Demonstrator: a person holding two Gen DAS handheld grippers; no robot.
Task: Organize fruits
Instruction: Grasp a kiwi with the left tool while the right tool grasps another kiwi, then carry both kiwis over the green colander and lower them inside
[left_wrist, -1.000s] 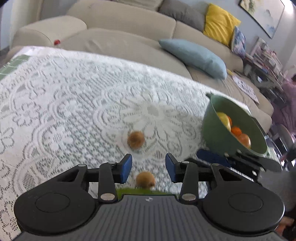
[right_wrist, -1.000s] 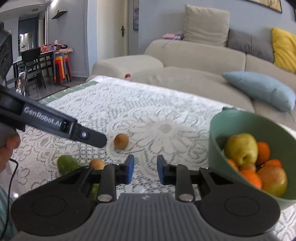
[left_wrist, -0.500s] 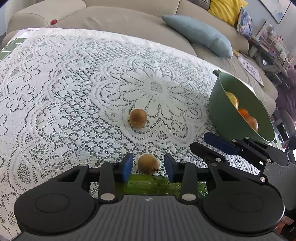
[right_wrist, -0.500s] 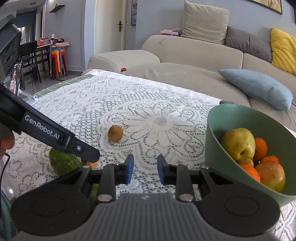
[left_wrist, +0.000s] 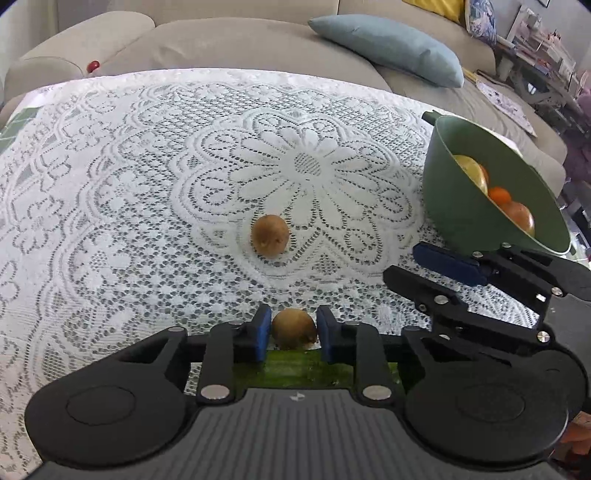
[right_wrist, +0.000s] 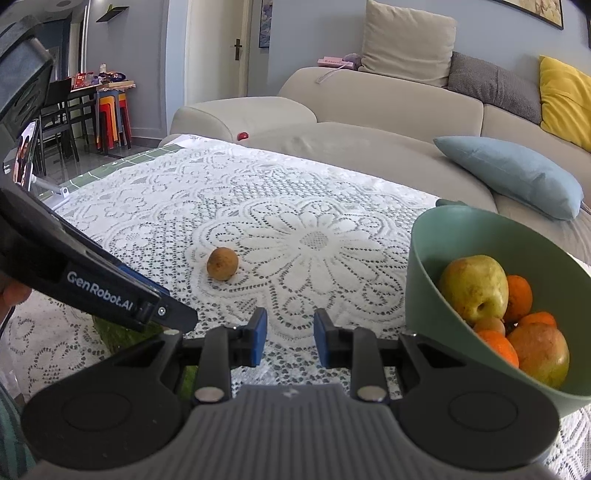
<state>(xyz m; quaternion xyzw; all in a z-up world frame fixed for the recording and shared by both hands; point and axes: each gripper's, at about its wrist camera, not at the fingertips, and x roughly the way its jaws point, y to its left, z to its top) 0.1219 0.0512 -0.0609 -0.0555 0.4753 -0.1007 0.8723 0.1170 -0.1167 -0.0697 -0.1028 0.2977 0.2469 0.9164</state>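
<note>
A brown kiwi (left_wrist: 294, 328) sits on the lace tablecloth between the blue pads of my left gripper (left_wrist: 294, 334), whose jaws are closing and touch it on both sides. Just behind it lies a green cucumber (left_wrist: 306, 373), mostly hidden under the gripper. A second kiwi (left_wrist: 269, 235) rests farther out, near the cloth's flower centre. The green bowl (left_wrist: 454, 206) at the right holds a yellow-green apple (right_wrist: 474, 288) and oranges. My right gripper (right_wrist: 287, 336) hovers shut beside the bowl (right_wrist: 424, 280), with nothing between its pads. The held kiwi is hidden in the right wrist view.
A beige sofa (right_wrist: 369, 110) runs along the table's far side with a blue cushion (right_wrist: 517, 173) and a small red ball (right_wrist: 242, 136). A phone on a stand (right_wrist: 24, 158) sits at the table's left edge. A person's hand (right_wrist: 13, 295) grips the left tool.
My left gripper dropped forward over the near kiwi and its pads drew in onto it. The right gripper stayed put beside the bowl.
</note>
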